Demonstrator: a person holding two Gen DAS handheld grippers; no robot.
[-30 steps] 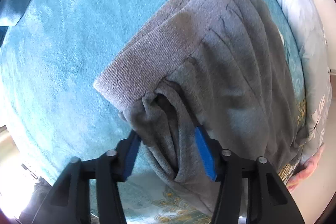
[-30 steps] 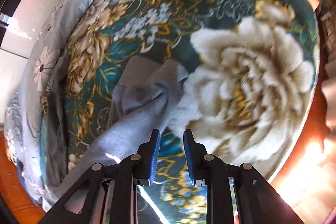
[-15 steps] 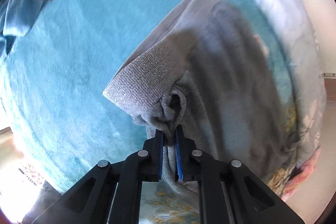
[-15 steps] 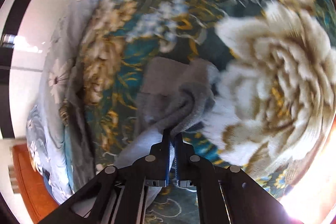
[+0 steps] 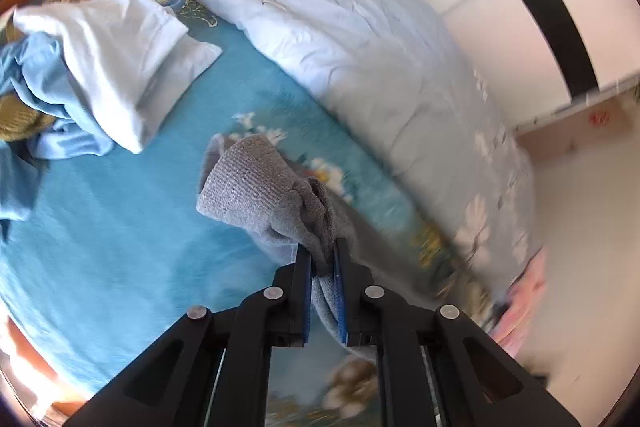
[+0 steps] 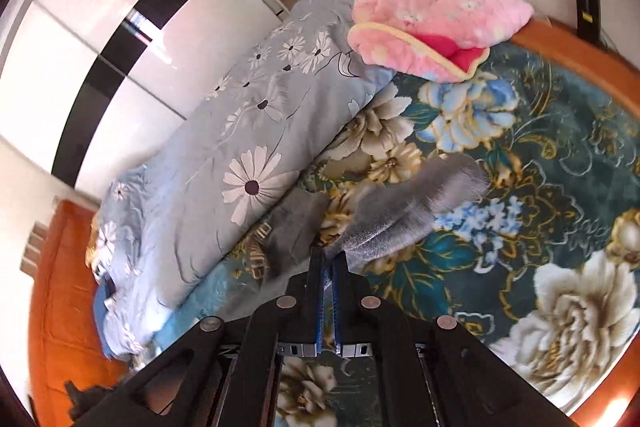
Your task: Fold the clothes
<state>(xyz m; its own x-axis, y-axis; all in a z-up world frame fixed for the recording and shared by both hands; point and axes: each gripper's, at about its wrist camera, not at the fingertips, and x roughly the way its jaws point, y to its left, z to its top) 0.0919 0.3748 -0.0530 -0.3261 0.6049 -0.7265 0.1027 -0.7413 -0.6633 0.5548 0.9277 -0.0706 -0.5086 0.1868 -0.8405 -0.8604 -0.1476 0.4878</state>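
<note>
A grey knit garment [image 5: 256, 187] with a ribbed band is lifted off the bed. My left gripper [image 5: 323, 259] is shut on a bunched fold of it just below the ribbed band. My right gripper [image 6: 330, 259] is shut on another end of the same grey garment [image 6: 416, 203], which fans out blurred above the floral blanket. The cloth between the two grips hangs out of sight.
A teal floral blanket [image 5: 100, 227] covers the bed. A pale blue daisy-print duvet [image 5: 360, 39] lies along one side, and it also shows in the right wrist view [image 6: 248, 155]. White and blue clothes [image 5: 104, 55] are piled nearby. A pink blanket [image 6: 432, 19] sits by the wooden bed frame [image 6: 580, 43].
Both grippers closed on the grey garment and lifted it off the bed. Both views now tilt up and show the duvet and the walls.
</note>
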